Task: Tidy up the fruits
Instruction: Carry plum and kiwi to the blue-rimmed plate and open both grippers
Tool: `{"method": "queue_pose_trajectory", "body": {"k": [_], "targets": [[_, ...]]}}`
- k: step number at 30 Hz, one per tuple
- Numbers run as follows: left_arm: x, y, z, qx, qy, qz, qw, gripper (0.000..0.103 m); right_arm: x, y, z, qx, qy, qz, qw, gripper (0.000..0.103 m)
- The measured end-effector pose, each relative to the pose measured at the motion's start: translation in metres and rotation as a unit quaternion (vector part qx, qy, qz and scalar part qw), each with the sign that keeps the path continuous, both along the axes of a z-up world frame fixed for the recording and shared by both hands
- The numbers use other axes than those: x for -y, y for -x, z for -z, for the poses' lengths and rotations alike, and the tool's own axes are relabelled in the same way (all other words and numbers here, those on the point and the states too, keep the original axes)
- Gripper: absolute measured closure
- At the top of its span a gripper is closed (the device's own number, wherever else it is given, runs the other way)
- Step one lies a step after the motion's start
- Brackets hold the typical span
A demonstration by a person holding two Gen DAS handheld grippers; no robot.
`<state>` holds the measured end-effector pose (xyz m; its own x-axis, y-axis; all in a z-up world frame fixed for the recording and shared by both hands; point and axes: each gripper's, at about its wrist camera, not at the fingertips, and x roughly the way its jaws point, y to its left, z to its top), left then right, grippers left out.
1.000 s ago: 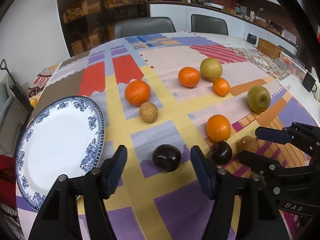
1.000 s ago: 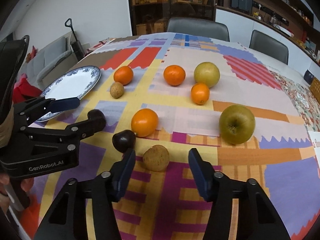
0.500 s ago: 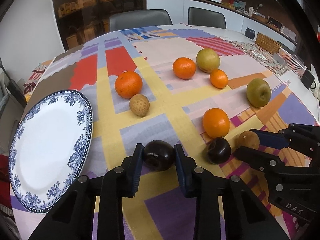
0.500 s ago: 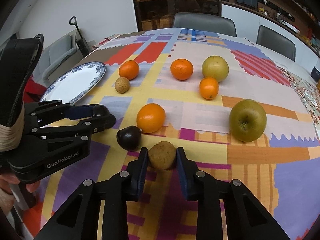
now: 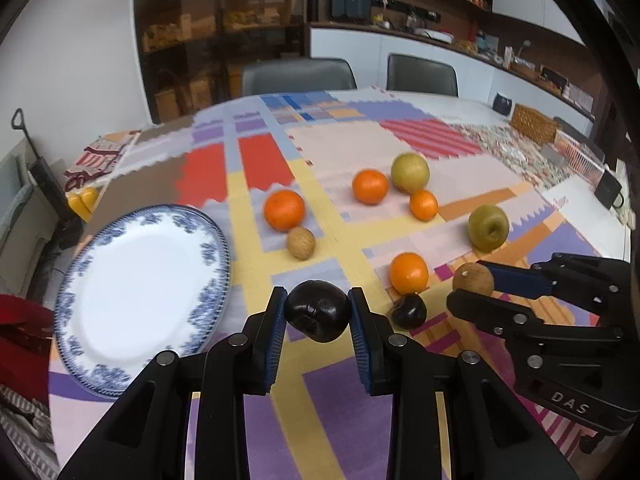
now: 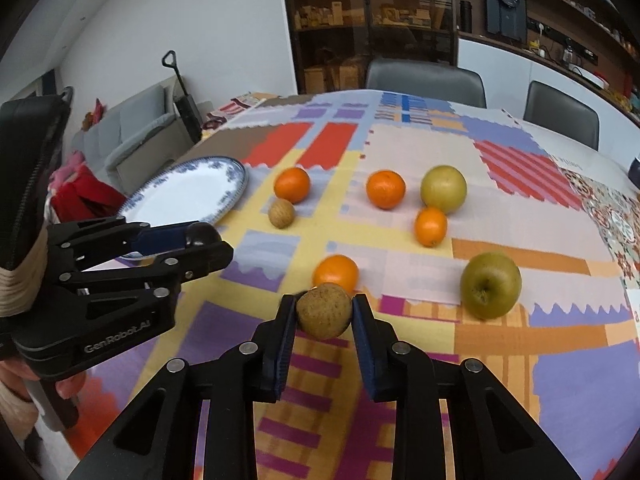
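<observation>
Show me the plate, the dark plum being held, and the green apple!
plate (image 5: 132, 280), left wrist view, bare white middle.
dark plum (image 5: 318, 310), left wrist view, shiny front.
green apple (image 6: 490, 284), right wrist view, front skin.

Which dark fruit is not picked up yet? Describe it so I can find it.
Start at the blue-rimmed white plate, then cross the patchwork tablecloth rightward. Beside the nearest orange lies a small dark purple plum, the only dark fruit resting on the cloth.
</observation>
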<state>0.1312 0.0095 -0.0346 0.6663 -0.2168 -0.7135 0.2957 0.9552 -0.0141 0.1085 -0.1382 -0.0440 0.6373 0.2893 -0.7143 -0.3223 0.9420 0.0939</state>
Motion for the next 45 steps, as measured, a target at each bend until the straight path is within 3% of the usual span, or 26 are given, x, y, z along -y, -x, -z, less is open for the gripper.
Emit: {"method": "queue_pose_trajectory", "body": {"k": [15, 21, 31, 36, 45], "targets": [[-0.06, 0.029, -0.046, 0.069, 0.004, -0.066, 0.9954, 0.072, -0.05, -0.001, -0.041, 0.055, -0.03, -0.067, 0.996, 0.074], [-0.086, 0.027, -0.047, 0.074, -0.006, -0.101, 0.9921, 0.072, -0.078, -0.01, -0.048, 0.069, -0.037, -0.094, 0.992, 0.074], [-0.124, 0.015, -0.023, 0.047, -0.013, -0.14, 0.9889, 0.072, -0.124, -0.027, -0.037, 0.062, -0.038, -0.139, 0.988, 0.074], [-0.146, -0.002, -0.004, 0.011, 0.004, -0.157, 0.9875, 0.072, -0.144, -0.048, -0.021, 0.023, -0.03, -0.148, 0.988, 0.074], [-0.161, -0.026, 0.022, -0.026, -0.003, -0.16, 0.9868, 0.072, -0.171, -0.085, 0.007, -0.031, -0.015, -0.155, 0.987, 0.074]]}}
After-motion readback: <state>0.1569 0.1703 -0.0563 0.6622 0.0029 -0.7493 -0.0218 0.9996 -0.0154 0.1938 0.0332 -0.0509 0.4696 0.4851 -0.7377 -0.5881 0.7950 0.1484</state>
